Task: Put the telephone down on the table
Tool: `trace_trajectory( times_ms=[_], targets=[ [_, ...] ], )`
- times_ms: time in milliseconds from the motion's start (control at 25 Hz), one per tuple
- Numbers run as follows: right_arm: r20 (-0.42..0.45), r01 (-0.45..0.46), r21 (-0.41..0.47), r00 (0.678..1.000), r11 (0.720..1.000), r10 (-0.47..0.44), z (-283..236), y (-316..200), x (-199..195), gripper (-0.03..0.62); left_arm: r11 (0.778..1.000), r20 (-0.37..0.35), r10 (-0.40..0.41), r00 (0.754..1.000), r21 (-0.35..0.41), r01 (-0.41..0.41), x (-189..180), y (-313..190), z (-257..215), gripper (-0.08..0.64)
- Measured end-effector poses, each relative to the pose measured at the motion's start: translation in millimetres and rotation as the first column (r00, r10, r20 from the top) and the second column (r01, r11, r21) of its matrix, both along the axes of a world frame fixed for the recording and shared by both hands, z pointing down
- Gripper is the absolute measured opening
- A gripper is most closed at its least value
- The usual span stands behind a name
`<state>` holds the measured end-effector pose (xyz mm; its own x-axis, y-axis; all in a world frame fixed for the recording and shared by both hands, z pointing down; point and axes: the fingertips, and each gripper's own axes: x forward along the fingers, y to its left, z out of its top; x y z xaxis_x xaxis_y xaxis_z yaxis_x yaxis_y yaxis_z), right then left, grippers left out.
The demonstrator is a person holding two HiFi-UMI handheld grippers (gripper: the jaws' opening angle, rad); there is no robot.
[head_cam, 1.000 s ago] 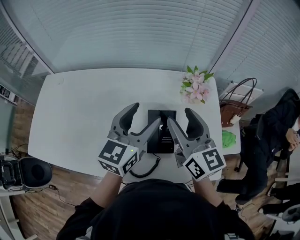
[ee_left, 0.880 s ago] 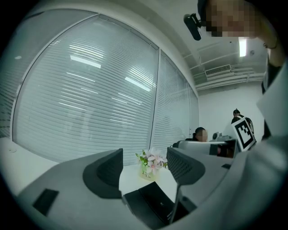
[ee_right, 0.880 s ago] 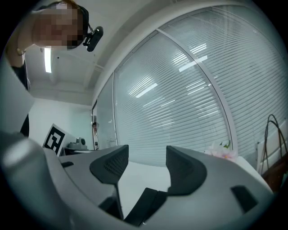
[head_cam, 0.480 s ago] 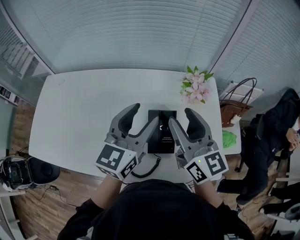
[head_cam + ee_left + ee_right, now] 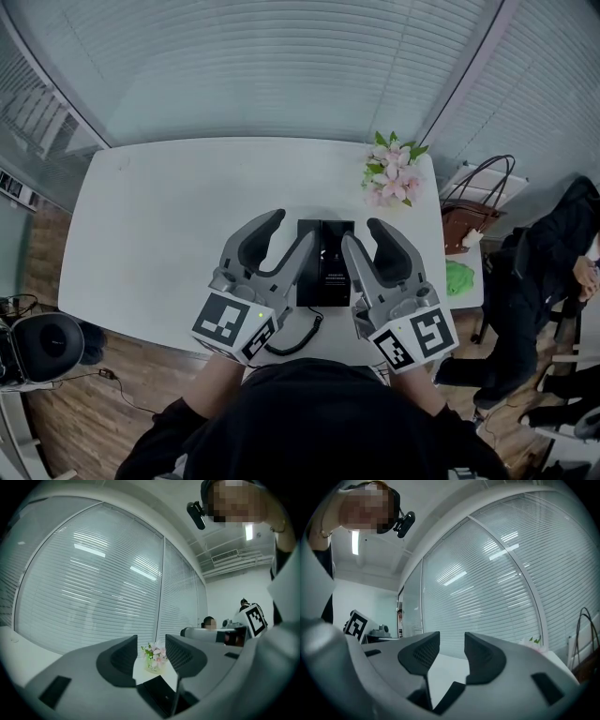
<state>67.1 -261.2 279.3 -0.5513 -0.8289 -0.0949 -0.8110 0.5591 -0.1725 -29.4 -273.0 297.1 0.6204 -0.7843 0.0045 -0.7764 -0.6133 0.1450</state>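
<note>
1 telephone [image 5: 324, 262], black, flat on the white table [image 5: 169, 216] near its front edge, between 2 grippers.
Left gripper [image 5: 291, 230] and right gripper [image 5: 361, 234] point level, flanking it. Both sets of jaws have just been closing and now stand narrow, with nothing between them. The left gripper view frames the 1 flower bunch [image 5: 154, 656] in its gap; the right gripper view shows only blinds [image 5: 497, 573].

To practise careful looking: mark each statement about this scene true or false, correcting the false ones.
1. The black telephone rests on the white table. True.
2. The flowers stand at the table's left end. False: the flowers stand at its far right corner.
3. The left gripper has its jaws shut tight. False: the left gripper's jaws, just closing, stand apart, nothing pinched between them.
4. A brown handbag stands beyond the table's right end. True.
</note>
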Motion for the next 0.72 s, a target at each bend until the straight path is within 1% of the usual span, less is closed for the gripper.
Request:
trace_trajectory(
  times_ms=[320,720],
  targets=[
    [-0.004,-0.006,0.014,1.0,1.0,0.006,-2.1,1.9,1.7,0.122,1.0,-0.004,0.01,1.0,0.016,-0.01,3.8,4.4,-4.7,0.141],
    [-0.008,-0.005,0.021,1.0,1.0,0.005,-5.9,4.8,0.9,0.081,1.0,-0.005,0.002,1.0,0.028,-0.002,1.9,7.1,-8.7,0.086]
  ],
)
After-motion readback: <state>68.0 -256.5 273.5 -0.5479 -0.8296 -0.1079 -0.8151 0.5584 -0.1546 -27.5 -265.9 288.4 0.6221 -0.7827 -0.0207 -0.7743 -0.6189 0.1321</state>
